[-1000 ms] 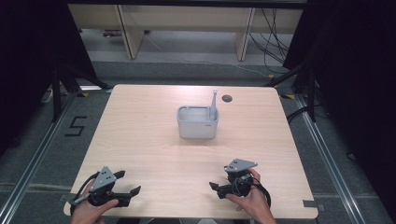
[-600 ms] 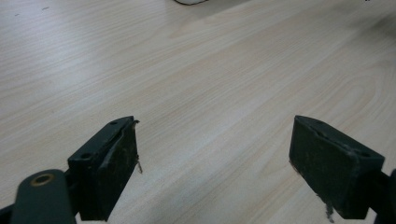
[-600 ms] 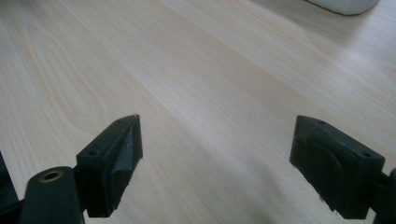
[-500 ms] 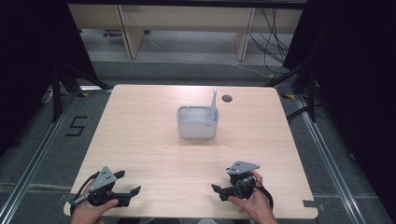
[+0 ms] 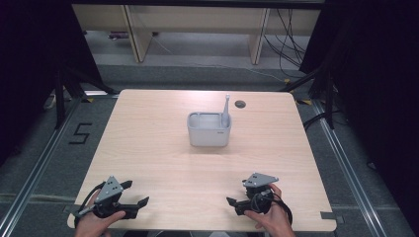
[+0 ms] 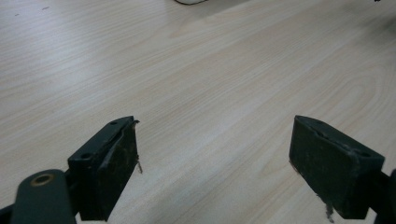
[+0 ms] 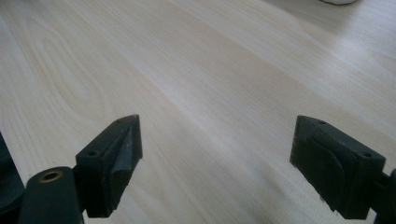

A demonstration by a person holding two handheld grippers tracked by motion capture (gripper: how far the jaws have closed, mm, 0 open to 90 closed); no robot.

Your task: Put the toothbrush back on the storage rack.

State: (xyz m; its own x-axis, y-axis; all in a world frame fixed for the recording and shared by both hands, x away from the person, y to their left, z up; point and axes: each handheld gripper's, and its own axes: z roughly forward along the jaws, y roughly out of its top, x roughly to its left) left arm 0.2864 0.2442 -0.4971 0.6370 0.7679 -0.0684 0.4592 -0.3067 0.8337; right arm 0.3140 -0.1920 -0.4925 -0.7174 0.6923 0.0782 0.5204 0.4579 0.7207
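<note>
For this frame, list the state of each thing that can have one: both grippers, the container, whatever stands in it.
left gripper: open, jaws wide apart with nothing between them, low at the table's near edge.
right gripper: open, nothing between its jaws, low at the near edge.
grey container: upright at mid-table, open-topped, untouched.
grey utensil: standing in the container's right end, handle up, leaning slightly.
table: bare wood around the container.

1 table (image 5: 163, 163), 1 grey bin (image 5: 209, 132) holding 1 upright utensil (image 5: 226, 109), 2 grippers.
</note>
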